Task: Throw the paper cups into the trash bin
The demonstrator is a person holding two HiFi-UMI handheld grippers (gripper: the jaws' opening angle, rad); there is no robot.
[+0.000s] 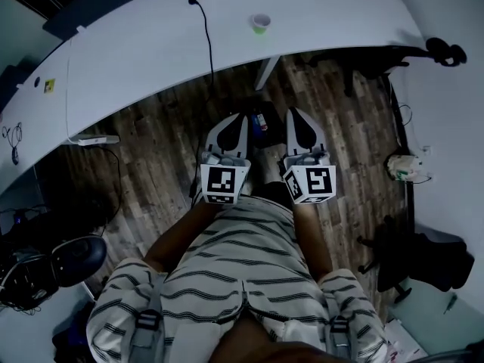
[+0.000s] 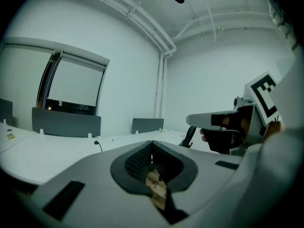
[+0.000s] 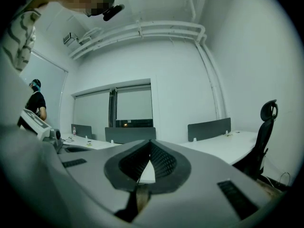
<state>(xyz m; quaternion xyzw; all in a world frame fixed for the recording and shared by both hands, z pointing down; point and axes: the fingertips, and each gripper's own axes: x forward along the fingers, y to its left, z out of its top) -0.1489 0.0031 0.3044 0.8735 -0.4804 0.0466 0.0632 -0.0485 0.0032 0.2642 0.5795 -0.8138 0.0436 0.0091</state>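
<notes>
Closest to us in the head view is the person's striped shirt (image 1: 227, 278), cut off by the lower edge. Just beyond it we see the left hand-held gripper (image 1: 236, 121) and the right hand-held gripper (image 1: 296, 118), side by side above the wooden floor (image 1: 159, 142). Each carries a marker cube (image 1: 224, 184) with black-and-white square patterns; we can read no letters in them. In the left gripper view the jaws meet at their tips with nothing held, and only a sliver of floor shows behind them. In the right gripper view the jaws likewise stand closed together and empty.

On the floor between the two grippers lies a small dark thing (image 1: 260, 119) with red and blue on it, too small for us to name. To the left a white power strip (image 1: 96, 139) sits by the tabletop's edge, and a dark office chair (image 1: 76, 259) is partly lost in shadow.

Farther on, the curved white tabletop (image 1: 136, 59) crosses the view, and a black cable (image 1: 207, 36) runs over it. The paper cup (image 1: 260, 23) stands upright on the tabletop, well apart from both grippers. A small yellow label (image 1: 49, 85) on the tabletop's left part is too small to read.

Farthest off, in the right gripper view, grey dividers (image 3: 209, 128) line the desks.
</notes>
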